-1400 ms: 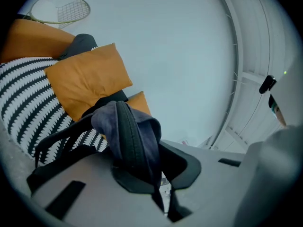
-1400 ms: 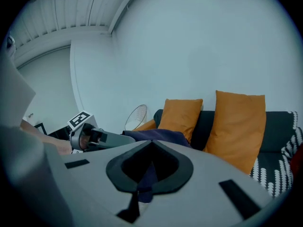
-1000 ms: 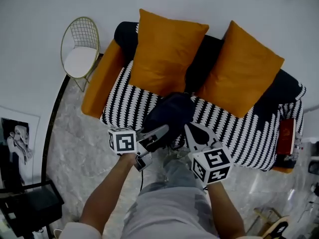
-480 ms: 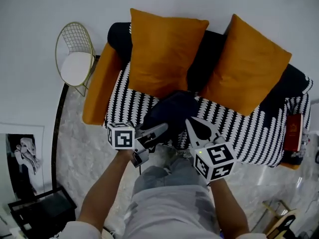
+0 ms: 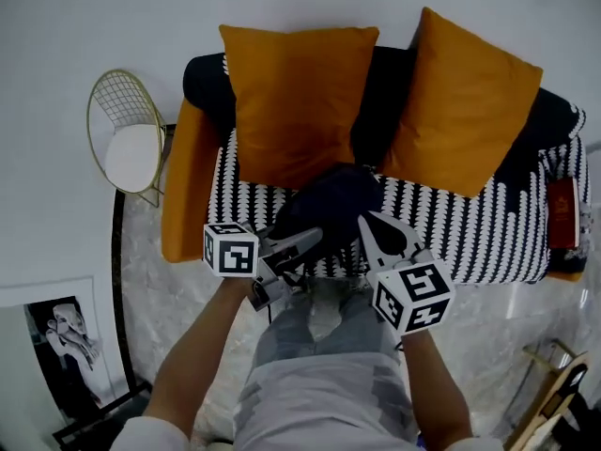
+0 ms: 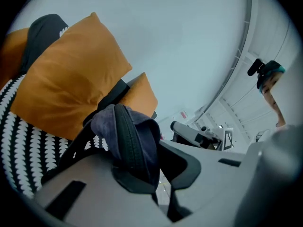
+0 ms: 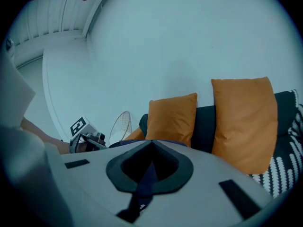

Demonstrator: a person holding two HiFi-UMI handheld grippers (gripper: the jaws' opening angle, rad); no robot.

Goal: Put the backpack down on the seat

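Observation:
A dark navy backpack [image 5: 329, 200] hangs over the front of the black-and-white patterned sofa seat [image 5: 470, 233], close in front of the person's knees. My left gripper [image 5: 315, 238] is shut on it from the left. In the left gripper view, a fold of navy backpack [image 6: 125, 136] fabric with a black zip band is pinched in the left gripper [image 6: 158, 174]. My right gripper [image 5: 364, 222] meets the bag's right side, jaws together. In the right gripper view, a strip of the backpack's [image 7: 149, 174] blue fabric shows between the right gripper's [image 7: 151, 143] jaws.
Two orange cushions [image 5: 296, 101] [image 5: 465, 101] lean on the dark sofa back. An orange armrest [image 5: 183, 186] closes the left end, and a red book [image 5: 563, 212] lies at the right end. A gold wire chair [image 5: 127, 144] stands to the left, with a framed picture [image 5: 66, 336] beside it on the marble floor.
The view has swung, so the sofa sits more squarely in it. Both grippers and the backpack have edged slightly farther over the seat. Both grips are unchanged.

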